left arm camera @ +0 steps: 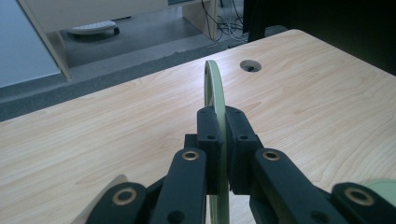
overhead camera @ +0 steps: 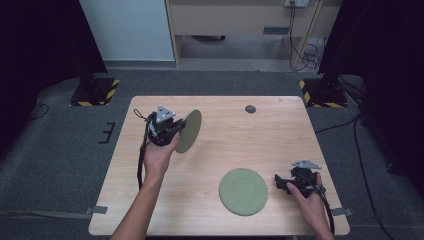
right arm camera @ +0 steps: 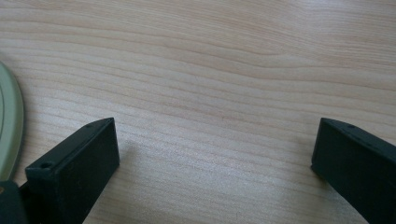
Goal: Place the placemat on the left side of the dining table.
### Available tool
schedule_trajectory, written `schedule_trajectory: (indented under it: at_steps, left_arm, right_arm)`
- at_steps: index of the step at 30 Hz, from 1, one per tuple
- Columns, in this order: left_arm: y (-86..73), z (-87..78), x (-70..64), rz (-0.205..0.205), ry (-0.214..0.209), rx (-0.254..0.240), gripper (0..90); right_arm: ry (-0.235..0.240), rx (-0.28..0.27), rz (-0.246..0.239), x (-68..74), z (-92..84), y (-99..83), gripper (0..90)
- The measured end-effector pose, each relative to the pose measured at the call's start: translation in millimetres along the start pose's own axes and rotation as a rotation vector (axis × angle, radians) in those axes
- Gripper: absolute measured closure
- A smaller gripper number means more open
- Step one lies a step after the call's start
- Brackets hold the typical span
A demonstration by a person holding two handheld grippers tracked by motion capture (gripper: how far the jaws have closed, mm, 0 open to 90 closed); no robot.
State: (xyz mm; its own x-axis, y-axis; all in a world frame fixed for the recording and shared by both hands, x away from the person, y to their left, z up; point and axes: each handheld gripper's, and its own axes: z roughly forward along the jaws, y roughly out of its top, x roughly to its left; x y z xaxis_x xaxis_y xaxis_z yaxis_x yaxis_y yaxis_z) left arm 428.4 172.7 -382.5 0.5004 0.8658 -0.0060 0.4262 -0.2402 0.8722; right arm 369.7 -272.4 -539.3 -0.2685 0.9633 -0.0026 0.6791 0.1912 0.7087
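Left gripper carries one green plate on edge while the right waits beside the other.

In the left centre of the high view, the left gripper [overhead camera: 176,131] pinches the raised plate [overhead camera: 189,131] by its rim, so the disc stands nearly upright above the table [overhead camera: 280,125], probably for carrying across. In the left gripper view the rim runs straight up between the two pressed pads [left arm camera: 210,135]. At lower right, the right gripper [overhead camera: 279,182] rests just beside the flat plate [overhead camera: 243,191], its fingers [right arm camera: 79,163] spread wide with nothing between them.
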Motion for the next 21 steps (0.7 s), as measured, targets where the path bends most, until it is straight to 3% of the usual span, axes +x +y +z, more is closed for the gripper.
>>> schedule_trajectory:
  at_steps: [11,21]
  left_arm:
    - [-8.9,0.1,7.4,0.010,0.027,0.031,85.9]
    - [-18.4,1.0,14.5,-0.009,0.032,0.033,85.9]
  right_arm:
    - [0.006,0.001,-0.001,1.9,-0.1,0.2,1.1]
    - [0.009,-0.002,-0.013,2.5,0.3,0.2,1.1]
